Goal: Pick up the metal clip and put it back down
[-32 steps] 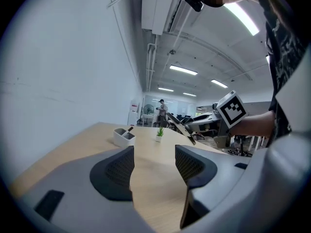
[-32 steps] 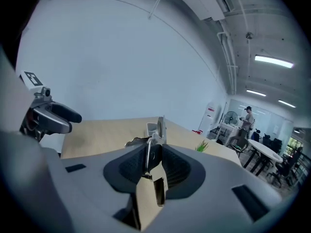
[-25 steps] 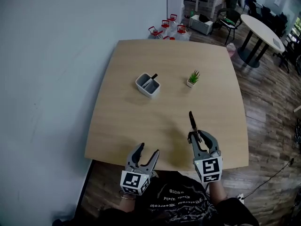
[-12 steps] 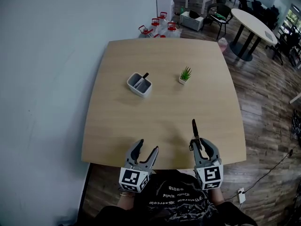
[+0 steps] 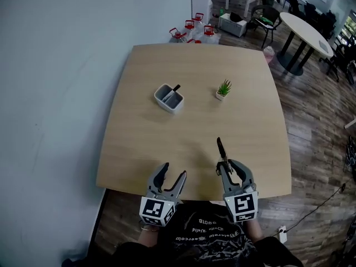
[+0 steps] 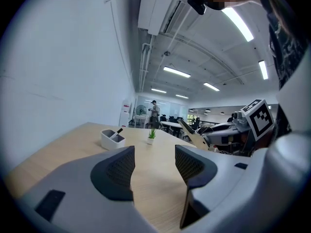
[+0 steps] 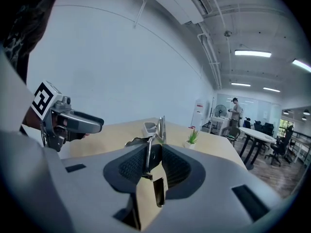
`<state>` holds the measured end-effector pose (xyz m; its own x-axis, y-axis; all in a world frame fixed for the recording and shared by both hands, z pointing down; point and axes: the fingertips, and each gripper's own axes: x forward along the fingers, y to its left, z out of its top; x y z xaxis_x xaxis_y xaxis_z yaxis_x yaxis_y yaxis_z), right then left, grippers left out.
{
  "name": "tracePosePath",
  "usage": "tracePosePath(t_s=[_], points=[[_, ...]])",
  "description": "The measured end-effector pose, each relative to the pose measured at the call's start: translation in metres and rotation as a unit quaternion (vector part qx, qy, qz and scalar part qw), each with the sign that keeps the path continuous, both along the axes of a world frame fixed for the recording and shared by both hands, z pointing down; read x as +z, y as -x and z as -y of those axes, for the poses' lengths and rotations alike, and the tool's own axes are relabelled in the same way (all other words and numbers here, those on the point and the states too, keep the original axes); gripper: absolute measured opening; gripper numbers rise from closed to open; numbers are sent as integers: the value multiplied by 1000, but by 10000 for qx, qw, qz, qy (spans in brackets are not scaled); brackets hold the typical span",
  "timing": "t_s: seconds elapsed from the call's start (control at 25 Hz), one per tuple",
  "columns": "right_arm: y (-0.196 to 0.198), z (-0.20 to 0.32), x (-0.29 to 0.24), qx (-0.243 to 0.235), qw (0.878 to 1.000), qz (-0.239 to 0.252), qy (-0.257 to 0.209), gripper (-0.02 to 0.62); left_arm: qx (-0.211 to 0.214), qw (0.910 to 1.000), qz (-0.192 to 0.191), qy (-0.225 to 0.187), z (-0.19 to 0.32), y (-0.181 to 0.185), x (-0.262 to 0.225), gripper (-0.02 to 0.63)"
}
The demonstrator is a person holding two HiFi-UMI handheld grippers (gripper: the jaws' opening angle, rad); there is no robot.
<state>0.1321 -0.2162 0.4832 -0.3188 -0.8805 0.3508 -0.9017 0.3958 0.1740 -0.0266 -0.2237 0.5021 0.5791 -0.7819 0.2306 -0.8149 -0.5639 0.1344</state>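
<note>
We note the right tool [image 5: 226, 167] pinching the metal clip [image 5: 221, 149] over the near part of the table [image 5: 194, 65] — left tool [image 5: 171, 178] beside it, spread. A white holder [image 5: 168, 98] and a small plant [image 5: 223, 89] stand farther back — well apart from the clip.

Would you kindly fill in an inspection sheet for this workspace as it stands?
Surface: light wooden table.
Job's things: metal clip, clamped in the right tongs, sticking forward.
Clutter: white holder with pen; small potted plant.
Grippers: left tongs open, empty; right tongs shut on the clip.
Cables: one cable on the floor, right.
Surroundings: red-capped jugs behind the table; round table beyond.
</note>
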Motion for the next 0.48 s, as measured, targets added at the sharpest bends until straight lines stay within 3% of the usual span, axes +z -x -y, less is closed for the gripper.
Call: tracePosePath(t_s=[0.32, 0.48], points=[[68, 22, -14, -1196, 9904, -670, -182, 104, -613, 9981, 50, 51, -11, 31, -6, 267], [108, 38, -17, -1718, 9818, -775, -219, 104, -1015, 9948, 69, 35, -11, 54, -7, 267]])
